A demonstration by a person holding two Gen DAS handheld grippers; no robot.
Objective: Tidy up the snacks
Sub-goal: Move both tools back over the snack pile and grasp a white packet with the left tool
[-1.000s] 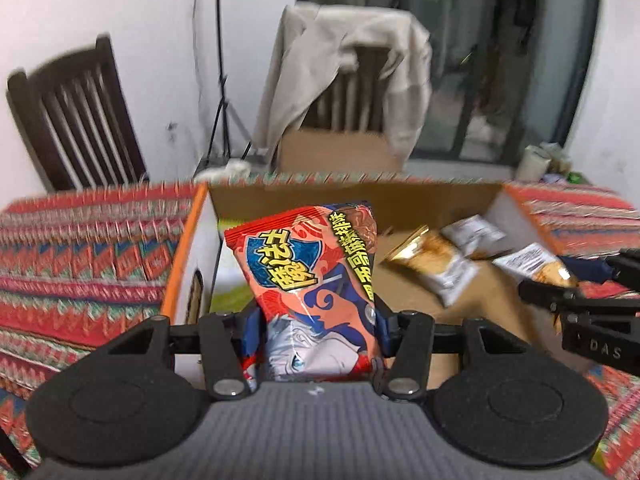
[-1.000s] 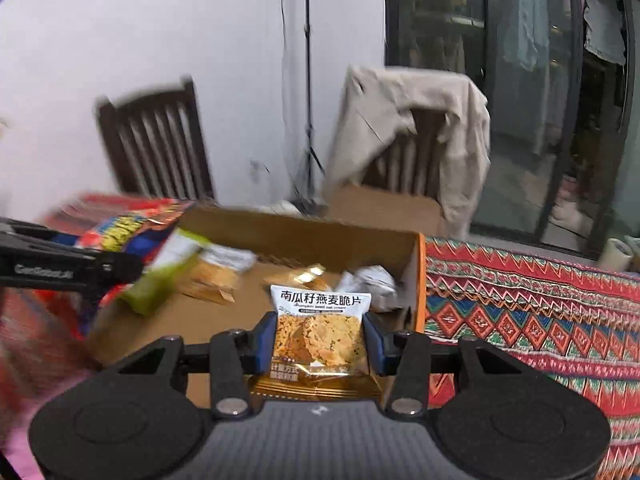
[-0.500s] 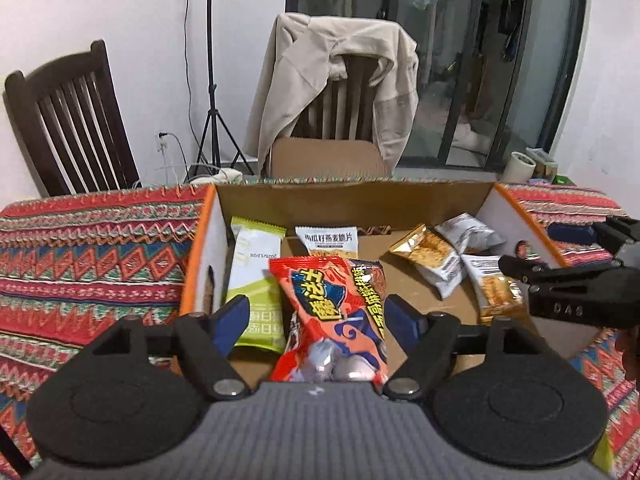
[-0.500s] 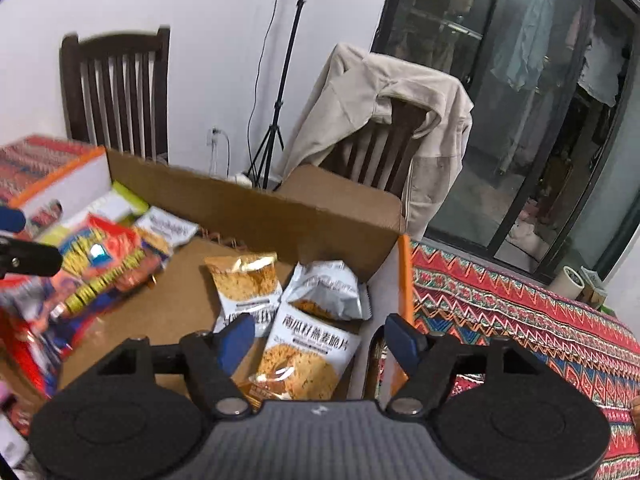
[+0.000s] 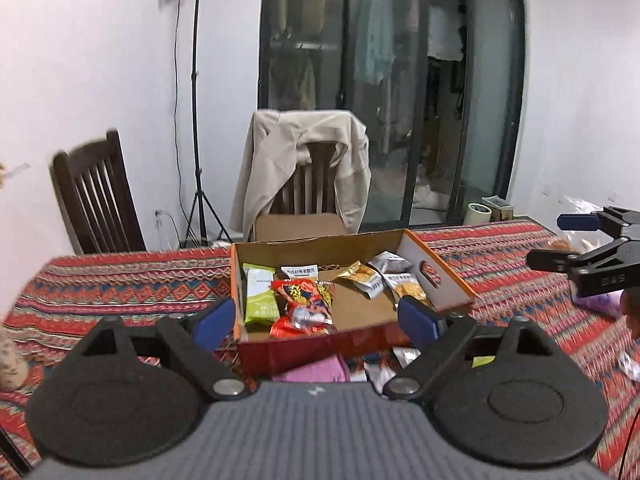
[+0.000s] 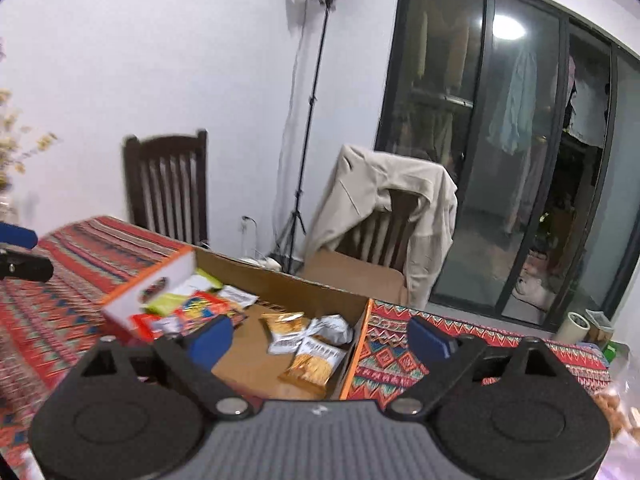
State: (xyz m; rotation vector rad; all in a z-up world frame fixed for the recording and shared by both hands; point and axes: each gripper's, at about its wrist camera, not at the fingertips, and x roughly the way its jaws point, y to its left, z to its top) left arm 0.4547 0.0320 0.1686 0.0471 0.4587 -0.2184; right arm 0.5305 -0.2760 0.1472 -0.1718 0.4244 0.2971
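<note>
I am holding the left claw (image 5: 316,322) back from the cardboard box (image 5: 436,276), its jaws having just been opening and now standing wide with nothing between the blue pads. The red snack packet (image 5: 306,300) is lying inside the box toward its left side, partly overlapping the green packet (image 5: 260,294) beside the left wall. I am keeping the right claw (image 6: 320,338) spread wide too, its jaws also having just been opening, empty. The pumpkin-seed crisp packet (image 6: 314,364) is resting flat on the box floor against the right wall, just in front of a silver packet (image 6: 332,328) and a gold one (image 6: 286,324). The box is sitting on the patterned red surface (image 5: 120,284). Loose packets, one pink (image 5: 316,370), are lying blurred on the surface just in front of the box.
</note>
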